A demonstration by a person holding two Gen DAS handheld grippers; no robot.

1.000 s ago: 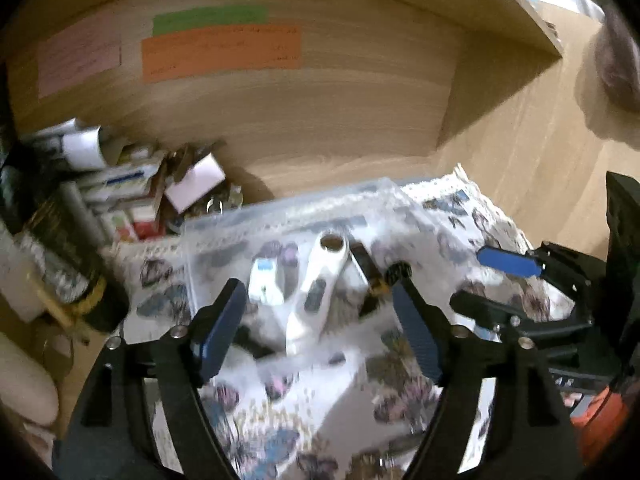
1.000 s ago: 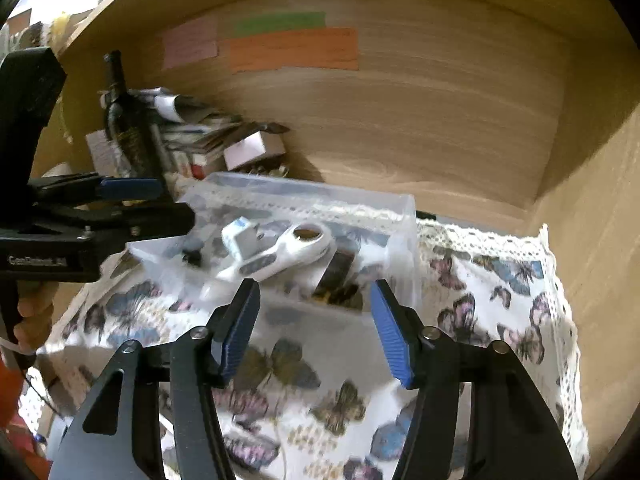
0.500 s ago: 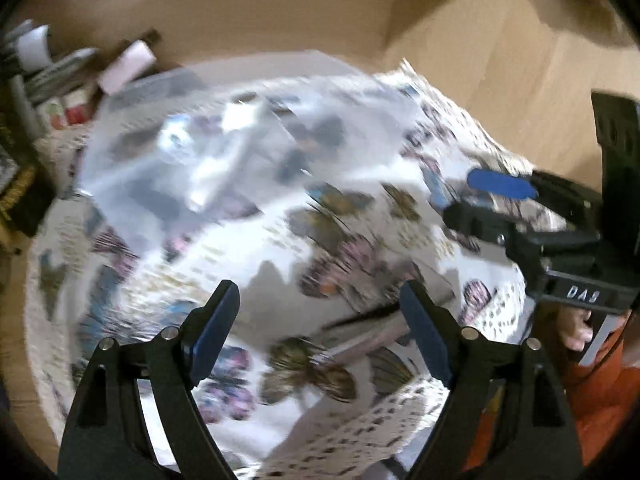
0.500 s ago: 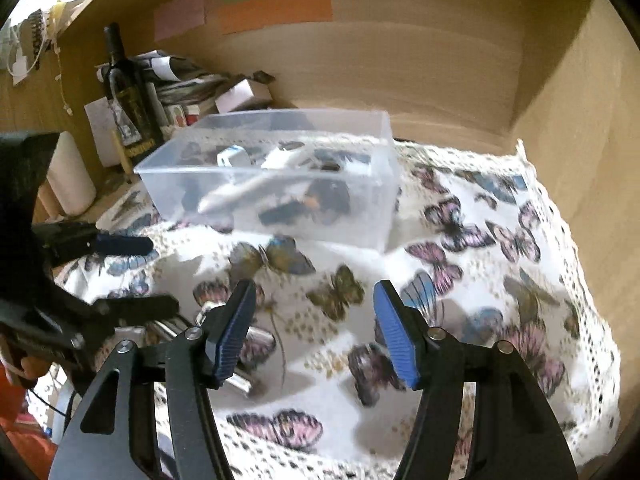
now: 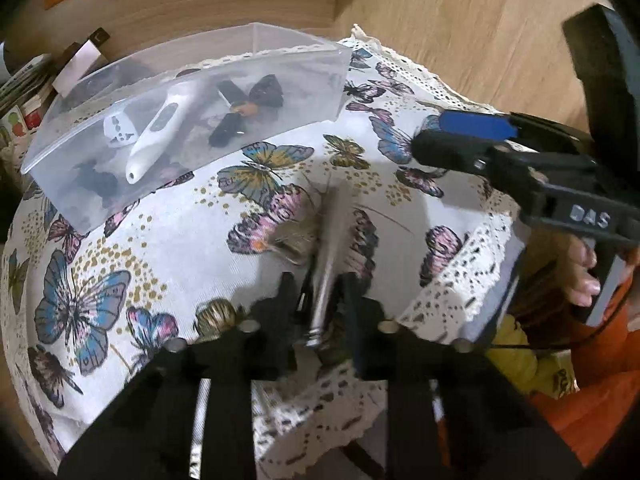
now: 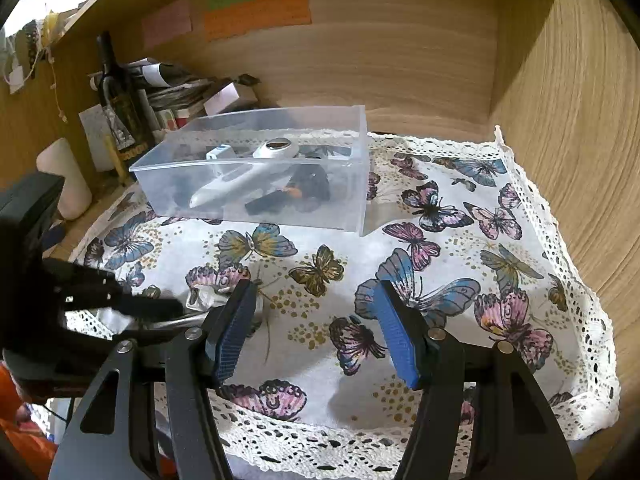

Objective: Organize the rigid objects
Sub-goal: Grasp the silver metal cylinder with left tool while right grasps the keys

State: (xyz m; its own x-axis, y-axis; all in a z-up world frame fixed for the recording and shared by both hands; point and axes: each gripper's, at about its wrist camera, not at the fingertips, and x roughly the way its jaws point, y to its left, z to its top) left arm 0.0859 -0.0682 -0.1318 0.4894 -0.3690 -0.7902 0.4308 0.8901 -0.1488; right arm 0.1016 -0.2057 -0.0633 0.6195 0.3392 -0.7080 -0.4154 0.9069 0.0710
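Note:
A silver metal tool (image 5: pixel 326 264) lies on the butterfly cloth near the front edge. My left gripper (image 5: pixel 318 300) is shut on its handle end; it shows at the left of the right wrist view (image 6: pixel 160 308). A clear plastic box (image 5: pixel 280 46) stands at the back and holds a white thermometer-like device (image 5: pixel 160 128), a white plug adapter (image 5: pixel 120 134) and several black items. The box also shows in the right wrist view (image 6: pixel 352 168). My right gripper (image 6: pixel 316 328) is open and empty above the cloth, to the right of the tool.
The butterfly cloth (image 6: pixel 460 240) with lace trim covers the shelf. Wooden walls (image 6: pixel 560 120) close the back and right. A dark bottle (image 6: pixel 120 100), papers and small boxes are piled at the back left. A white cylinder (image 6: pixel 66 180) stands at the left.
Both grippers drew back from the box toward the front edge. My left gripper dropped onto the metal tool and closed on it. My right gripper stayed open.

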